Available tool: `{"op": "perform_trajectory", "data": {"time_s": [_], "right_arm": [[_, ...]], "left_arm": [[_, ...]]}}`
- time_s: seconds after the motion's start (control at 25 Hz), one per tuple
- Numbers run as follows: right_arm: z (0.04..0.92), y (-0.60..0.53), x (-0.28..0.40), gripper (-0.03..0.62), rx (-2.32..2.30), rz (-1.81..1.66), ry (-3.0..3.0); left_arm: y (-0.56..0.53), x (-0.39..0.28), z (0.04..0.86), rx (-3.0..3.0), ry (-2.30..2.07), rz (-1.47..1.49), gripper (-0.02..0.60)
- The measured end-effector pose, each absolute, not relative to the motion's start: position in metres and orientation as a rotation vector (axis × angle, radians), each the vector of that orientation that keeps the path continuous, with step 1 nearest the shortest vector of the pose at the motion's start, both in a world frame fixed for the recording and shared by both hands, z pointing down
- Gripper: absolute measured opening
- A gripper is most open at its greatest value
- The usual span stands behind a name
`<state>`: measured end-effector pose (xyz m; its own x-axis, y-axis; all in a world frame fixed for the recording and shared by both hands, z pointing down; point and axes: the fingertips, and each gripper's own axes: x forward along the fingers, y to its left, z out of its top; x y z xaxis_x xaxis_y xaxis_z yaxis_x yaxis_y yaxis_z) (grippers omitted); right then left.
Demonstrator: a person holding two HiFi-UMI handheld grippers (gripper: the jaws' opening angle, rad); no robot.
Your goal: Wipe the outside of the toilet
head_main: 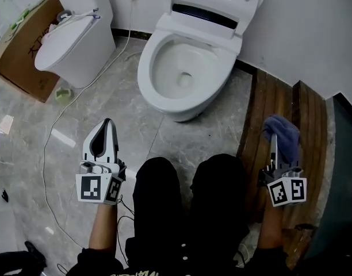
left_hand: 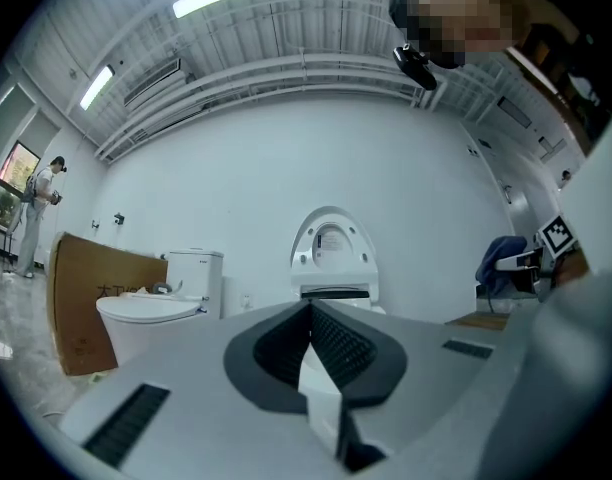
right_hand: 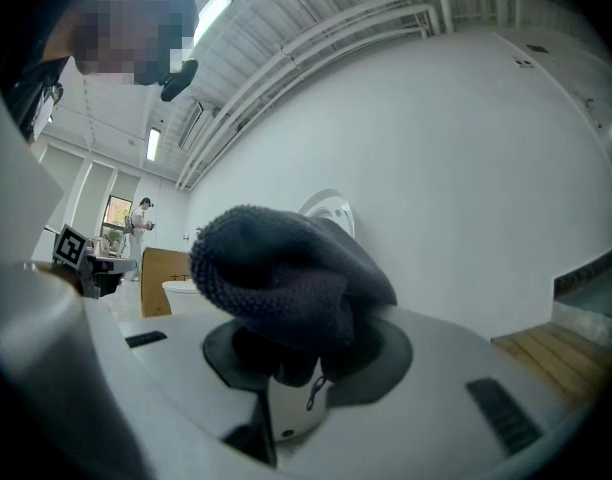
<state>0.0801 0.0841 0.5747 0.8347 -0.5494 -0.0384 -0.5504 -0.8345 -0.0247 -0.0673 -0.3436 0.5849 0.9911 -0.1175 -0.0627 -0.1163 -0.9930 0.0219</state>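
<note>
The lid-up white toilet stands against the wall, ahead of the person's knees. Well short of it, the left gripper is clenched on nothing, while the right gripper clamps a bunched blue cloth above wooden decking.

A cardboard box leans at left; a white cable trails over the grey floor.

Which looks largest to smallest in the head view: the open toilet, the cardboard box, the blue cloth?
1. open toilet
2. cardboard box, partly hidden by the closed toilet
3. blue cloth, smallest though nearest the camera
</note>
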Motion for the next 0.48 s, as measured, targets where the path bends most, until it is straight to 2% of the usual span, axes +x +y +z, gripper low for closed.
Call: {"op": "perform_trajectory", "data": {"time_s": [0.28, 0.48], "right_arm": [[0.558, 0.087, 0.119, 0.097, -3.039, 0.036, 0.897], [0.517, 0.080, 0.151, 0.097, -3.038, 0.003, 0.904]], "left_arm": [[-0.341, -0.030, 0.565, 3.138, -0.213, -0.057, 0.012], [-0.339, -0.009, 0.514, 3.150, -0.263, -0.051, 0.011]]}}
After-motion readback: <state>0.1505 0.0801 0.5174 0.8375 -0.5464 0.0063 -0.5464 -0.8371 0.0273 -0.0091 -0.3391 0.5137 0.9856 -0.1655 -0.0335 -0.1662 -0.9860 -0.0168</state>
